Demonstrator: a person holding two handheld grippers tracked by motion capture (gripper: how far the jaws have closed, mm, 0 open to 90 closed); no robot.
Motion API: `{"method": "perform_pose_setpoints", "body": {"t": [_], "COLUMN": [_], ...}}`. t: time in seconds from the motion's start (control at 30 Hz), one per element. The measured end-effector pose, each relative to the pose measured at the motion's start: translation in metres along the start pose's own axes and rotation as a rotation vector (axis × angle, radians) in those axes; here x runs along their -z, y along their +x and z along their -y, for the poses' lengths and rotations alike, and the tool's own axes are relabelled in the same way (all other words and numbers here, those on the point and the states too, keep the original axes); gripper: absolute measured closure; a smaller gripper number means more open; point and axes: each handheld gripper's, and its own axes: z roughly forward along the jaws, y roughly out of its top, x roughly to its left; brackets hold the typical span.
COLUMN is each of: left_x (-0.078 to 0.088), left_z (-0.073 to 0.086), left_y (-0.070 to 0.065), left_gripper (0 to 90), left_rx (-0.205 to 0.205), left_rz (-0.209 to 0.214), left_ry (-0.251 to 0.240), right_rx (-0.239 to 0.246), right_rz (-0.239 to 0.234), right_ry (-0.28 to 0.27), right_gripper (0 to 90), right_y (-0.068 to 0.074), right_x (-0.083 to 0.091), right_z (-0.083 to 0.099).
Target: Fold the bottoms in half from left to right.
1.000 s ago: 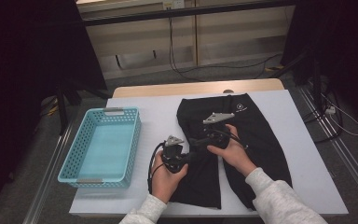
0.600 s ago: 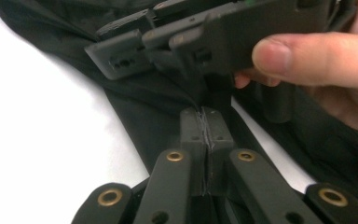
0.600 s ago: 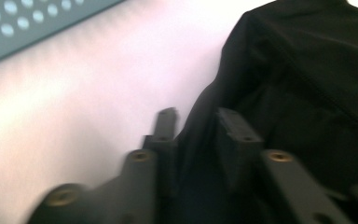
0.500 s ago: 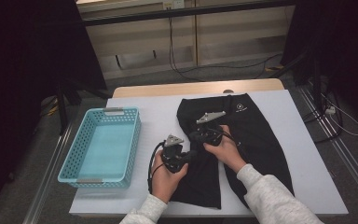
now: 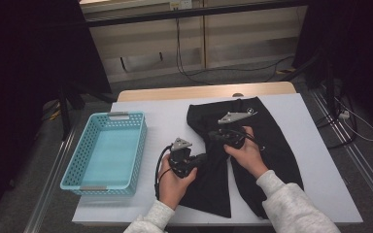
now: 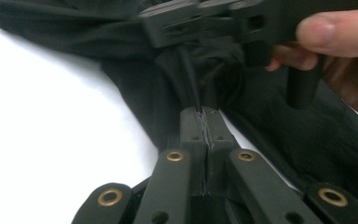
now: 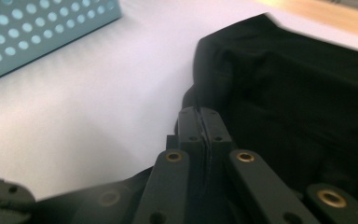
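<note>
We pinch black trousers (image 5: 252, 145) on the desk (image 5: 320, 165) | left claw (image 6: 204, 122) clamped on cloth | right claw (image 7: 199, 122) just closed, gripping cloth | right of basket (image 5: 104, 150)

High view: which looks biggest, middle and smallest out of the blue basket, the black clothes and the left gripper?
1. Black clothes, spread widest over the table.
2. Blue basket, a bit smaller, though it comes close.
3. Left gripper, by far the smallest; it fits in one hand.
</note>
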Motion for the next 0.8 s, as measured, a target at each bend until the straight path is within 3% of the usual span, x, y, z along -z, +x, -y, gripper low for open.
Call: {"method": "perform_pose_setpoints", "body": {"t": [0.1,0.27,0.47,0.53,0.6,0.63,0.7,0.73,0.8], "left_x": [-0.001,-0.012,-0.021,-0.021,-0.02,-0.019,-0.018,-0.018,-0.018], "left_z": [-0.003,0.0,0.006,0.007,0.007,0.006,0.006,0.007,0.008], "left_y": [-0.002,-0.008,-0.009,-0.008,-0.007,-0.007,-0.007,-0.007,-0.006], "left_gripper": [89.3,89.3,89.2,89.1,89.1,89.1,89.0,89.1,89.0], "left_rx": [0.013,0.005,-0.008,0.0,0.001,0.005,0.0,0.001,0.01], "left_rz": [0.022,0.051,0.058,0.053,0.052,0.051,0.051,0.051,0.052], "left_ry": [-0.013,0.013,0.056,0.056,0.052,0.044,0.045,0.045,0.045], "right_rx": [-0.012,-0.005,0.039,0.052,0.057,0.068,0.071,0.075,0.077], "right_rz": [0.022,0.06,0.039,0.045,0.059,0.074,0.061,0.076,0.061], "right_ry": [-0.011,0.021,0.094,0.09,0.081,0.08,0.054,0.052,0.031], "right_gripper": [89.0,88.8,87.2,79.8,66.2,66.0,56.2,52.8,50.5], "right_y": [-0.004,-0.01,-0.015,-0.012,-0.01,-0.009,-0.007,-0.006,-0.004], "right_x": [0.016,0.038,0.04,0.035,0.03,0.027,0.022,0.019,0.013], "right_z": [0.004,0.019,0.039,0.037,0.034,0.031,0.026,0.022,0.016]}}
